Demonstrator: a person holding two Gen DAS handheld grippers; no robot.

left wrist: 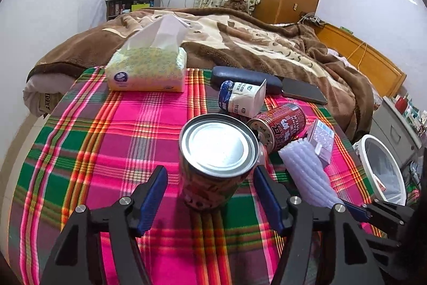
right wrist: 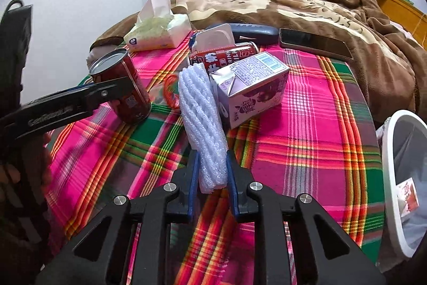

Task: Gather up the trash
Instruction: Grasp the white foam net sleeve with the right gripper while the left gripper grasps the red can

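Left wrist view: the left gripper (left wrist: pixel 210 175) straddles an upright can (left wrist: pixel 217 159) standing on the plaid tabletop (left wrist: pixel 106 140). Fingers (left wrist: pixel 153 194) are spread, one on each side of the can. The right one looks to touch or nearly touch the can wall; the left one stands clear, so the can is not clamped. The can's long axis is vertical, dead ahead between the fingers. Closing alone should take it. To the far right lie a tipped can (left wrist: pixel 277 126), a yoghurt pack (left wrist: pixel 244 98) and a carton (left wrist: pixel 321 142). A foam roll (left wrist: pixel 307 172) lies just right of the gripper. The bin (left wrist: pixel 384 170) sits off the tabletop's right edge, partly cut off by the lens rim. The upright can's base is hidden behind its own body.

Right wrist view: the right gripper (right wrist: pixel 212 172) holds the near end of the foam roll (right wrist: pixel 201 119), fingers closed on it from both sides. The roll's long axis runs away from the fingers, toward the carton (right wrist: pixel 250 87), which it touches or nearly touches. The bin (right wrist: pixel 395 178) is near right, well below tabletop level. It is nearer the right gripper than the left, so I judge the roll goes in first. The left gripper (right wrist: pixel 112 91) shows at left, around the upright can (right wrist: pixel 122 87), which looks tilted here, probably by the lens. A red scrap lies in the bin, but its depth is hard to make out. The tipped can (right wrist: pixel 226 54) is half hidden behind the carton.
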